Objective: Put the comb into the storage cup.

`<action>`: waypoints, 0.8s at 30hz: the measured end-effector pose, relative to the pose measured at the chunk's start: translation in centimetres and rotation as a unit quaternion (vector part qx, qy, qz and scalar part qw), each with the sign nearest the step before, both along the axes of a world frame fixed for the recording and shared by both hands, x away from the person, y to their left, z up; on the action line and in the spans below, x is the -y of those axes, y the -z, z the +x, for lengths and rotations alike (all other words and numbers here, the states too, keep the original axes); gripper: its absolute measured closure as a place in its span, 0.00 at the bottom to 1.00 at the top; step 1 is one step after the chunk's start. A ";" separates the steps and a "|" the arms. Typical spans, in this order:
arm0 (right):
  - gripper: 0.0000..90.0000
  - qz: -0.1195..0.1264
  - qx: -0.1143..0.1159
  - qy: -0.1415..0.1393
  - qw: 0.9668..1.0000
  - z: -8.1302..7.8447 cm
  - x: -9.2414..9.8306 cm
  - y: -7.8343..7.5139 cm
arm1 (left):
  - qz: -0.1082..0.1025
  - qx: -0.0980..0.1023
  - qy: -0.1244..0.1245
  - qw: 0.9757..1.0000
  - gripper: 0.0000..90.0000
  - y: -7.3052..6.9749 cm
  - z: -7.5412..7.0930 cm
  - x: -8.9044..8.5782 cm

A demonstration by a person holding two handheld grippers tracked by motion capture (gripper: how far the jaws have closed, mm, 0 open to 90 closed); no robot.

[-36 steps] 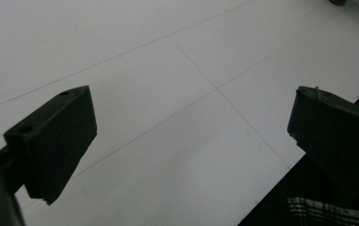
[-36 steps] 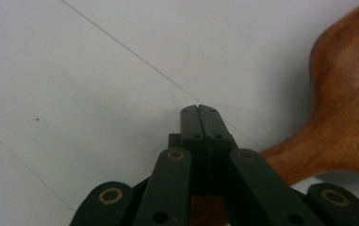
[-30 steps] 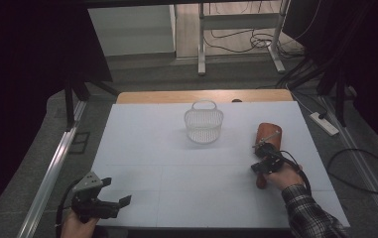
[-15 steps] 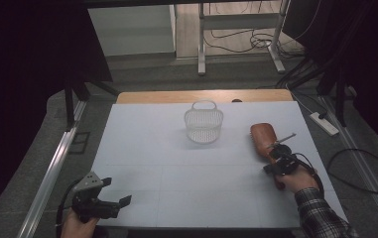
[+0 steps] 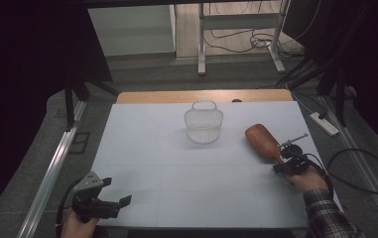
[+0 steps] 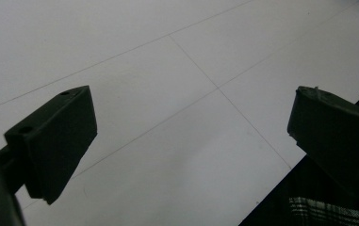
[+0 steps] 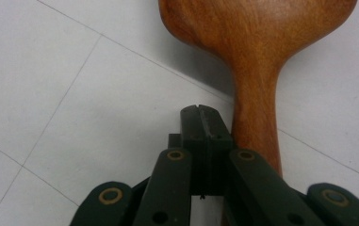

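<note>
My right gripper (image 7: 204,123) has its jaws pressed fully together with nothing between them — the wooden spatula's (image 7: 257,70) handle lies just beside, at their two o'clock side, and I'm nudging it rather than holding it. Over the last second gripper and spatula (image 5: 262,141) slid from nearer the wire basket (image 5: 204,124) toward the mat's three o'clock edge. I judge the spatula is being repositioned for a proper grasp. My left gripper (image 5: 108,201) waits wide open at seven o'clock.

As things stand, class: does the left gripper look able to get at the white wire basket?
Probably yes. The left gripper sits open at the near corner, and bare table lies between it and the white wire basket, though it looks a long stretch.
</note>
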State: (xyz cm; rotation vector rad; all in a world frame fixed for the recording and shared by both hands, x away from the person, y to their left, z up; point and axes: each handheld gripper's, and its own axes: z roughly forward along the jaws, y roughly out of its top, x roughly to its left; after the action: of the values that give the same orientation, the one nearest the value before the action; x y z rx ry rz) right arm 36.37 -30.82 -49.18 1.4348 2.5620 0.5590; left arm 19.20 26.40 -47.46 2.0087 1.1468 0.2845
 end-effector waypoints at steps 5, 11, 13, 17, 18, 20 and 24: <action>0.99 0.011 0.008 -0.001 1.000 -0.3 -0.4 -0.6 | 0.000 0.000 0.000 1.000 0.03 0.0 0.0 0.0; 0.94 0.019 0.042 -0.015 0.999 -1.2 -1.4 -2.1 | 0.000 -0.001 0.000 1.000 0.03 0.0 0.0 0.0; 0.90 0.017 0.047 -0.018 0.999 -1.3 -1.6 -2.3 | 0.000 0.000 0.000 1.000 0.03 0.0 0.0 0.0; 0.78 0.015 0.052 -0.017 0.998 -1.3 -1.6 -2.5 | 0.000 0.000 0.000 1.000 0.03 0.0 0.0 0.0; 0.75 0.014 0.054 -0.016 0.998 -1.3 -1.5 -2.5 | 0.000 -0.001 0.000 1.000 0.03 0.0 0.0 0.0; 0.68 0.014 0.062 -0.013 0.998 -1.3 -1.4 -2.7 | -0.001 -0.001 0.000 1.000 0.03 0.0 0.0 0.0; 0.51 0.016 0.074 -0.003 0.997 -1.2 -1.0 -3.1 | -0.001 -0.001 0.000 1.000 0.03 0.0 0.0 0.0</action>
State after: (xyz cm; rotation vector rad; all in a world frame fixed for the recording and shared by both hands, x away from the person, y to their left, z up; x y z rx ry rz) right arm 35.15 -29.84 -46.06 1.3422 2.4525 0.6831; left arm 19.23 26.44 -47.47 2.0074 1.1486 0.2811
